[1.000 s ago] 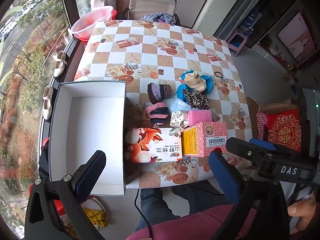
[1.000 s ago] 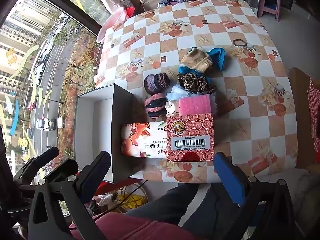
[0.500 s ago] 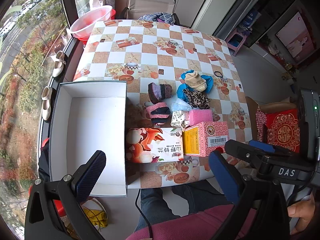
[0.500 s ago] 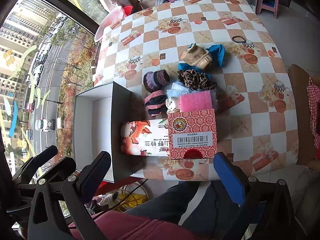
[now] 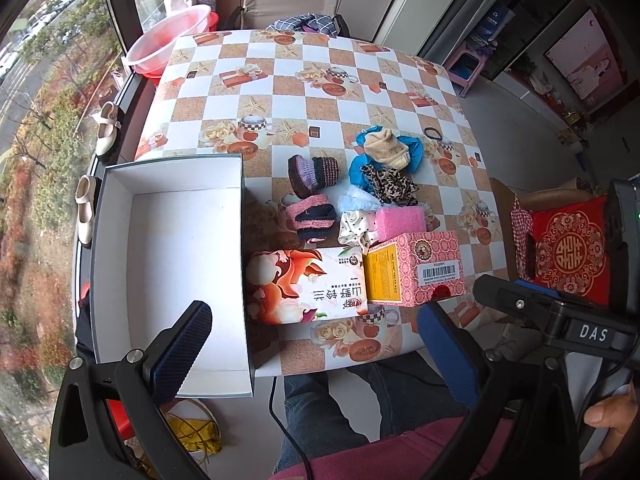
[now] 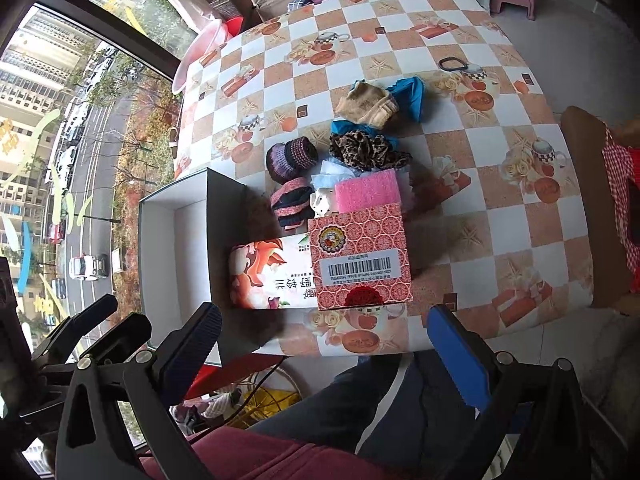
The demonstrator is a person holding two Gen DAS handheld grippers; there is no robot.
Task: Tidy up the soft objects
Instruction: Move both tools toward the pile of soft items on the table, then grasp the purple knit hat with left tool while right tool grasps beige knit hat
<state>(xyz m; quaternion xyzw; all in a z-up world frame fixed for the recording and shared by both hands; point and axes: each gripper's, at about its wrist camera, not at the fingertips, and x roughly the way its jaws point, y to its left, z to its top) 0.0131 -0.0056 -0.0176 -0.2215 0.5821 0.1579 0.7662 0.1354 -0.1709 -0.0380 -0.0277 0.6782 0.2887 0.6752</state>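
Observation:
An open white box [image 5: 172,264] stands at the table's near left, also in the right wrist view [image 6: 176,248]. Soft items lie in a cluster right of it: purple knit socks [image 5: 314,172], pink-black socks [image 5: 314,220], a leopard scrunchie [image 5: 390,186], a tan sock [image 5: 386,150] on blue cloth, a pink sponge [image 5: 400,222]. In the right wrist view the sponge [image 6: 366,192] and leopard scrunchie [image 6: 362,150] show too. My left gripper [image 5: 316,344] and right gripper [image 6: 324,340] are both open and empty, held above the table's near edge.
A floral tissue pack [image 5: 306,284] and a pink carton [image 5: 416,274] lie at the near edge. A black hair tie [image 5: 432,133] lies far right. A pink basin [image 5: 168,38] stands beyond the far left corner. A chair with a red cushion [image 5: 568,252] is at right.
Both views have drifted slightly back and up from the table. Nothing on the table has moved, and both grippers stay open.

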